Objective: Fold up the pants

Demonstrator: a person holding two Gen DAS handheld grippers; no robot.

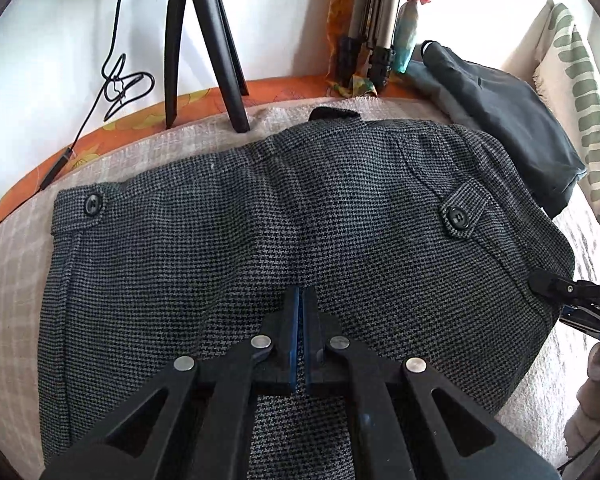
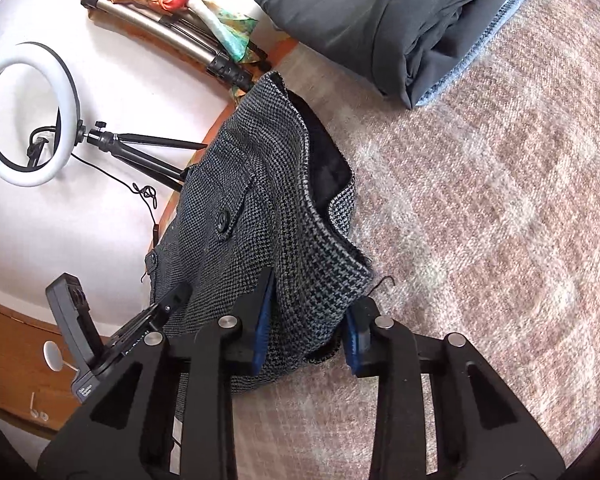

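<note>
The grey houndstooth pants (image 1: 284,220) lie folded on a pale checked blanket (image 1: 16,280), with two black buttons showing. My left gripper (image 1: 301,300) is shut and rests on top of the pants near their front edge, with no cloth between its pads. My right gripper (image 2: 312,304) is open, and its fingers stand on either side of the pants' corner (image 2: 300,264) at their right edge. The right gripper also shows at the right edge of the left wrist view (image 1: 560,292).
A folded dark grey garment (image 1: 512,128) lies behind the pants to the right. A black tripod (image 1: 204,48) with a ring light (image 2: 24,116) and a silver tripod (image 1: 376,24) stand against the white wall. A leaf-patterned cushion (image 1: 580,92) lies at far right.
</note>
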